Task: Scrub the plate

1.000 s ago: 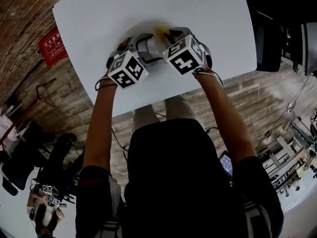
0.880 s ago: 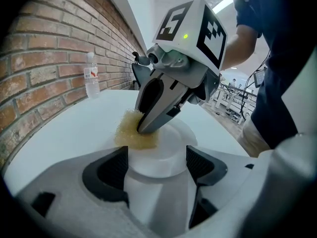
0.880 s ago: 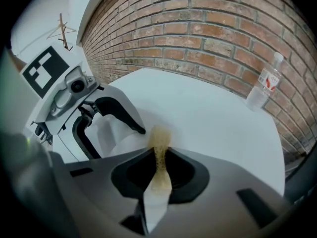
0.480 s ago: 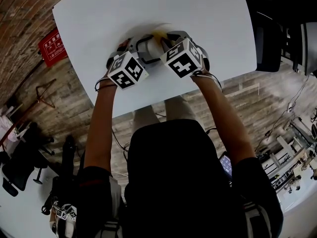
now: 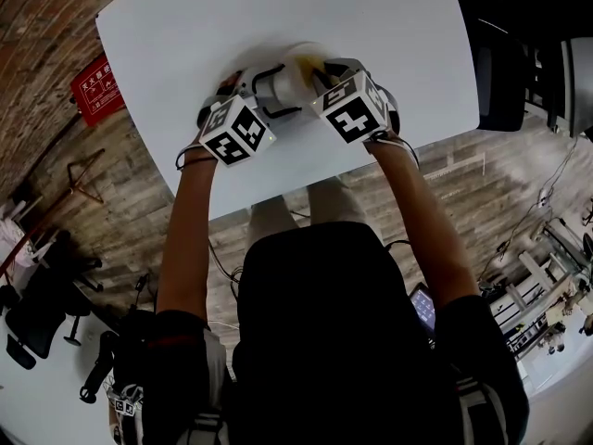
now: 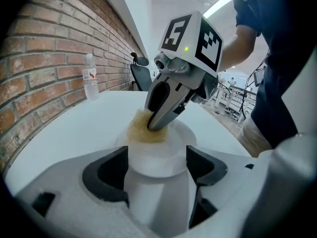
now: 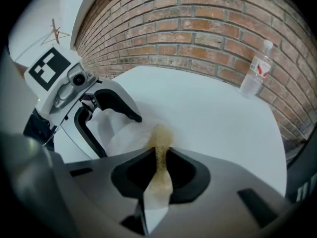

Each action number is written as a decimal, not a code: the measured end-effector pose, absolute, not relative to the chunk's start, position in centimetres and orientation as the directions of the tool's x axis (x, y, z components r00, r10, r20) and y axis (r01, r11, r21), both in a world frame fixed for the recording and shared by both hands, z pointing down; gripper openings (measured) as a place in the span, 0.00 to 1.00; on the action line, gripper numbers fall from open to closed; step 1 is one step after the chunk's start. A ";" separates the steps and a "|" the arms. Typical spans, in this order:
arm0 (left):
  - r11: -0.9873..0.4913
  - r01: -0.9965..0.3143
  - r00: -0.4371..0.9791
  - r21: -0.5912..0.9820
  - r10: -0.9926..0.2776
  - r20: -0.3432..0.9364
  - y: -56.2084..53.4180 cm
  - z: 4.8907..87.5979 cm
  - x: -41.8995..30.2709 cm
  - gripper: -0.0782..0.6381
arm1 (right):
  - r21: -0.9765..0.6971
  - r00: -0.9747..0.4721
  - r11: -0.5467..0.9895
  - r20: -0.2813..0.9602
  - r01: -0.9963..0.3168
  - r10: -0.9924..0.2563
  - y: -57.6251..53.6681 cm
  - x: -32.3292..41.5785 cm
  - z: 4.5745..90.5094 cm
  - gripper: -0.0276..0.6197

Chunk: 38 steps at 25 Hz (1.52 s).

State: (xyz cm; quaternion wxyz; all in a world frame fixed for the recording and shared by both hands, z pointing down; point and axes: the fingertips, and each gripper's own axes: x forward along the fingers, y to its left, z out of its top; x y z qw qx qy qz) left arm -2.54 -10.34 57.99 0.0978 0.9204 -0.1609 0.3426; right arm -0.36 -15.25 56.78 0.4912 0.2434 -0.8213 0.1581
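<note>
A: Status?
B: Left tool (image 6: 157, 160) grips the near edge of the plate (image 6: 179, 139). Its jaws are part open and bear on that edge from both sides. Right tool (image 7: 159, 158) is pinched almost flat on the sponge (image 7: 161, 135), with the sponge tip pressed on the plate face.
A: Plate location?
B: Over the worktop (image 5: 389, 26), toward its 6 o'clock edge in the head view, between the two tools. Can't tell whether it rests on the surface. Sponge contact is at roughly 11 o'clock on the plate in the left gripper view.
A: So mid-scrub. Technique?
B: Judgement only: small circles, light downward load, left tool braced so the rim doesn't twist out. Work from 11 round to 1 o'clock, then the centre. Only a thin strip of sponge is clamped, so hard sideways strokes could pull it free.
</note>
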 end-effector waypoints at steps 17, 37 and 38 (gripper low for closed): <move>-0.928 -0.366 0.709 0.069 -0.230 0.666 -10.3 58.2 -2.7 0.60 | -0.006 -0.360 0.787 0.891 -0.617 -0.276 -14.9 3.4 56.7 0.13; -0.925 -0.373 0.704 0.067 -0.236 0.670 -10.4 58.3 -2.8 0.60 | -0.014 -0.372 0.774 0.883 -0.634 -0.288 -14.5 4.2 56.6 0.13; -0.925 -0.374 0.704 0.067 -0.236 0.670 -10.4 58.3 -2.8 0.60 | -0.019 -0.375 0.776 0.883 -0.631 -0.283 -14.3 4.1 56.6 0.13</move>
